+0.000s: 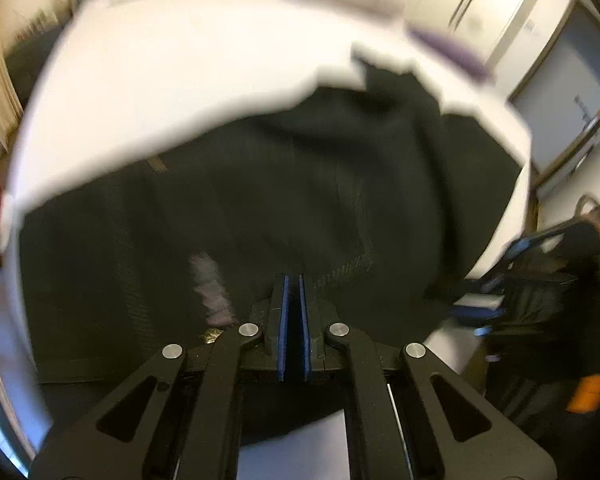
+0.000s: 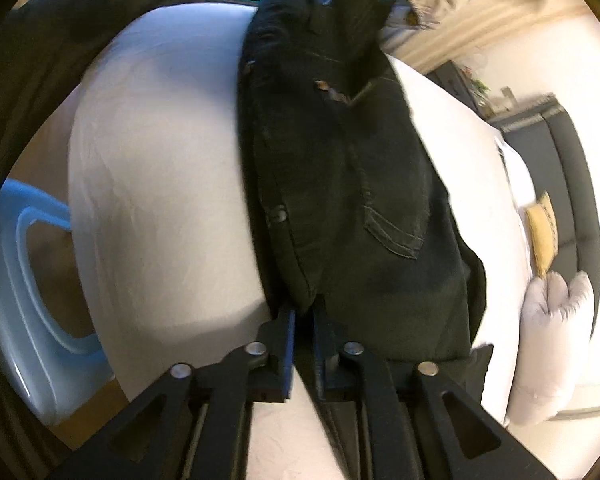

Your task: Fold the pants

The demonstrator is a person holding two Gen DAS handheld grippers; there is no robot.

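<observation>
Black pants [image 2: 340, 184] pinched in right claw [image 2: 303, 316], stretching ahead.

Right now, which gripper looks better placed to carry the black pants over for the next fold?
Probably the right gripper: its jaws pinch the pants at an edge. The left gripper looks closed, gripping nothing visible.

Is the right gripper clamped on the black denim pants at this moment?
Yes: in the right wrist view, the right gripper has its jaws closed on an edge of the black denim pants lying over the white table.

Matt black denim pants [image 2: 340, 184] on a smooth white cloth sheet [image 2: 160, 160]
</observation>
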